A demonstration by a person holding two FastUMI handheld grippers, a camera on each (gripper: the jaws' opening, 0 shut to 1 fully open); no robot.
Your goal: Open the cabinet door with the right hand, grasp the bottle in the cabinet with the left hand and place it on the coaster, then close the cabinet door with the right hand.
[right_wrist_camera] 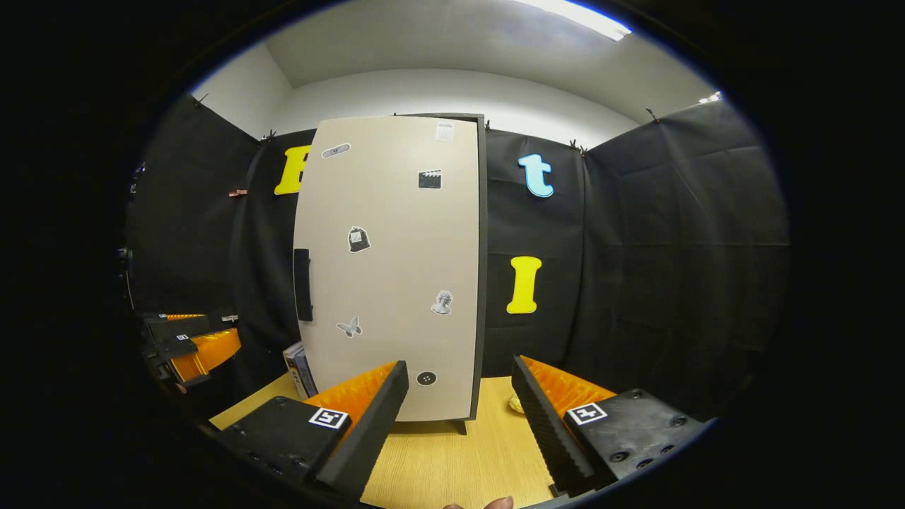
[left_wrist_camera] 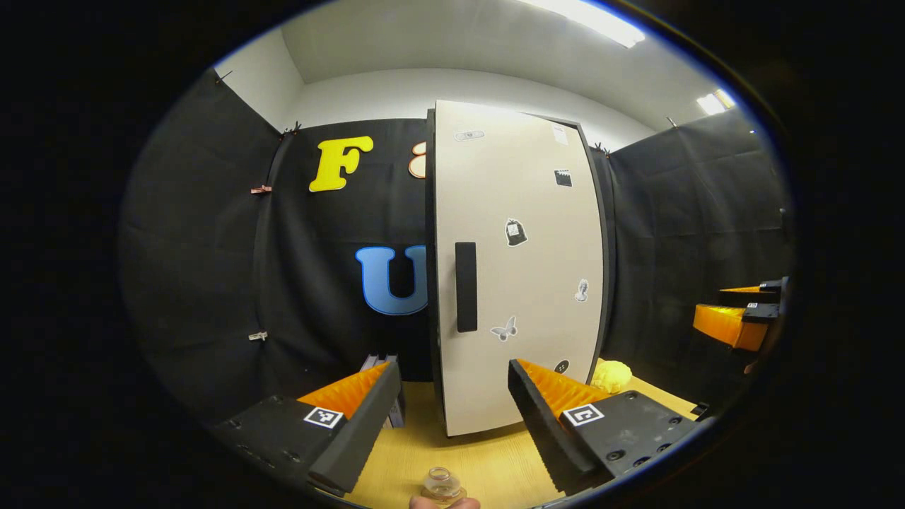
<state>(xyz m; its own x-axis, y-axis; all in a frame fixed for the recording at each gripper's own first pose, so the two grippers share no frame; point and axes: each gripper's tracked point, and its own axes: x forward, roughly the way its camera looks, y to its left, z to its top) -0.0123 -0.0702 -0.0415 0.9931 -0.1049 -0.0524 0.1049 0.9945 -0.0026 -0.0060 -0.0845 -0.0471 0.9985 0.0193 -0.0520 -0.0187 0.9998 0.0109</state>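
The cabinet (left_wrist_camera: 520, 254) stands upright on the wooden table, its pale door shut and dotted with small stickers. A black vertical handle (left_wrist_camera: 466, 286) sits near the door's left edge. My left gripper (left_wrist_camera: 452, 364) is open in front of the door's lower part, holding nothing. A small clear glass bottle (left_wrist_camera: 442, 484) stands on the table just below the gap between its fingers, with a person's fingertip beside it. My right gripper (right_wrist_camera: 459, 362) is also open and holds nothing, facing the cabinet door (right_wrist_camera: 396, 268) from farther right; the handle (right_wrist_camera: 302, 284) lies to its left.
Books (right_wrist_camera: 300, 367) lean against the cabinet's left side. A yellow fluffy object (left_wrist_camera: 611, 375) lies on the table (right_wrist_camera: 452, 459) by the cabinet's right side. The right gripper (left_wrist_camera: 739, 307) shows at the far right, the left gripper (right_wrist_camera: 187, 343) at the far left. Black cloth walls surround everything.
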